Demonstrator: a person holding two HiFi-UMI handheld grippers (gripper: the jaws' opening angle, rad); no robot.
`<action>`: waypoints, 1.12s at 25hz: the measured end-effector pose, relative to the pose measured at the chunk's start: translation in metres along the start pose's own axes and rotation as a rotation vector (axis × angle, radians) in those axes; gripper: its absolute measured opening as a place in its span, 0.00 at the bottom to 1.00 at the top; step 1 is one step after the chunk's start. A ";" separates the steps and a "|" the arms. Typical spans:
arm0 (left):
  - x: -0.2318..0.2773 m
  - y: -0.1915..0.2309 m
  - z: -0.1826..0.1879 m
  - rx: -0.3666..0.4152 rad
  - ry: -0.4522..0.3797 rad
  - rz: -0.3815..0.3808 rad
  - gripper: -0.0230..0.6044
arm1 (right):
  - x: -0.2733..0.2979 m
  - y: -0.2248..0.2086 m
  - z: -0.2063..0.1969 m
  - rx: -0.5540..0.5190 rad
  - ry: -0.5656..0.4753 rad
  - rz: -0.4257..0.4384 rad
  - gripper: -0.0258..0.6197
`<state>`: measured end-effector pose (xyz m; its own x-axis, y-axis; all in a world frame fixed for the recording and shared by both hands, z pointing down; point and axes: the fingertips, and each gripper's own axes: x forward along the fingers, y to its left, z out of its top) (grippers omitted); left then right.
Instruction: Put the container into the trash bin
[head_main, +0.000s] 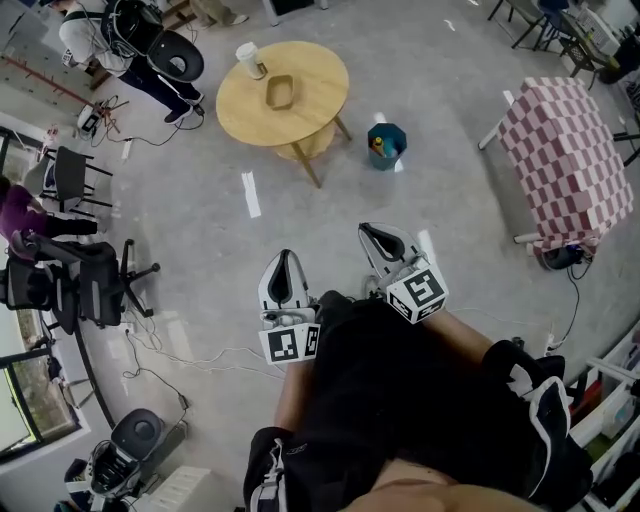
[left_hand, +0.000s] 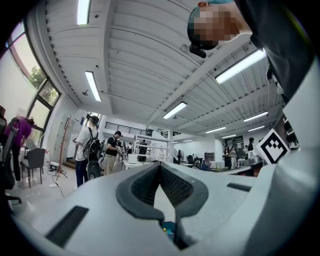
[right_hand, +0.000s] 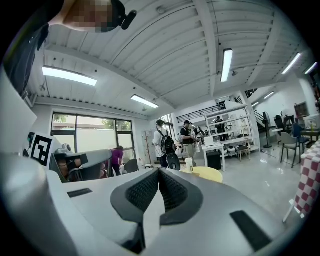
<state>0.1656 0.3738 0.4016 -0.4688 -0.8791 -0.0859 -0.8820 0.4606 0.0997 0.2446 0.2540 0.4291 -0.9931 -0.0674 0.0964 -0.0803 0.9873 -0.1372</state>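
Observation:
The container (head_main: 279, 92), a shallow brown tray, lies on a round wooden table (head_main: 315, 115) far ahead, beside a white cup (head_main: 249, 60). The teal trash bin (head_main: 386, 145) stands on the floor just right of the table. My left gripper (head_main: 286, 256) and right gripper (head_main: 369, 231) hover level over the floor, well short of the table, both shut and empty. In the left gripper view the jaws (left_hand: 160, 165) meet, and a bit of the teal bin (left_hand: 168, 229) shows beneath them. The right gripper (right_hand: 159, 171) points toward the yellow table (right_hand: 206, 174) and cup (right_hand: 188, 163).
A table with a pink checked cloth (head_main: 565, 160) stands at the right. Office chairs (head_main: 75, 285) and loose cables (head_main: 170, 355) lie at the left. People (head_main: 140, 45) stand behind the round table. White tape marks (head_main: 251, 193) are on the grey floor.

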 end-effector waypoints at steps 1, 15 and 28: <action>0.001 -0.002 -0.002 -0.002 0.002 0.008 0.05 | 0.001 -0.004 -0.001 0.000 0.000 0.005 0.08; 0.089 0.044 -0.020 -0.025 0.023 0.017 0.05 | 0.092 -0.053 0.000 -0.014 0.034 0.026 0.08; 0.242 0.168 -0.017 -0.061 0.028 -0.041 0.05 | 0.277 -0.107 0.027 -0.038 0.067 0.001 0.08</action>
<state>-0.0955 0.2360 0.4140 -0.4302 -0.9005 -0.0633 -0.8954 0.4167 0.1572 -0.0242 0.1263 0.4440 -0.9851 -0.0581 0.1618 -0.0750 0.9922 -0.1000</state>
